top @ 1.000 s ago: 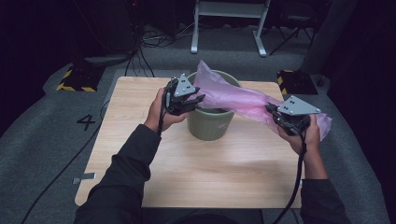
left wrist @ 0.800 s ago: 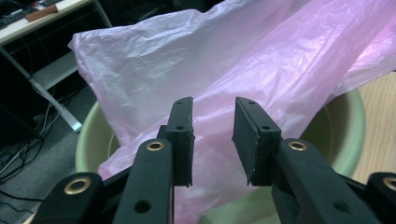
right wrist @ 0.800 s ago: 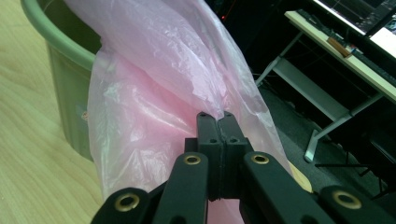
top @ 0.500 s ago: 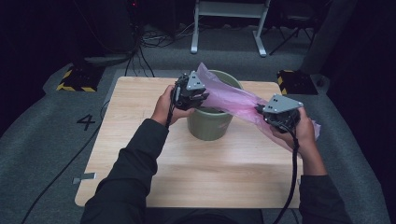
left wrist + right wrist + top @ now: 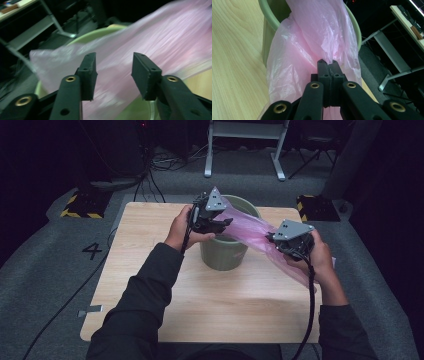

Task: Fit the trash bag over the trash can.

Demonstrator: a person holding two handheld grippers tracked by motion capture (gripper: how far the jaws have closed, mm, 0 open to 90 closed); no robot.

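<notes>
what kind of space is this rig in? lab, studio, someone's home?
Most likely a lab or recording studio, not a home: a wooden table stands on grey carpet marked with a number 4, cables trail across the floor, hazard-striped blocks sit behind it, and the surroundings are dark.

The pink bag (image 5: 252, 231) stretches across the green bucket (image 5: 225, 252), blocking its mouth from above. The worktop (image 5: 150, 235) lies bare left of the bucket and in front of it, giving a hand free passage.
</notes>
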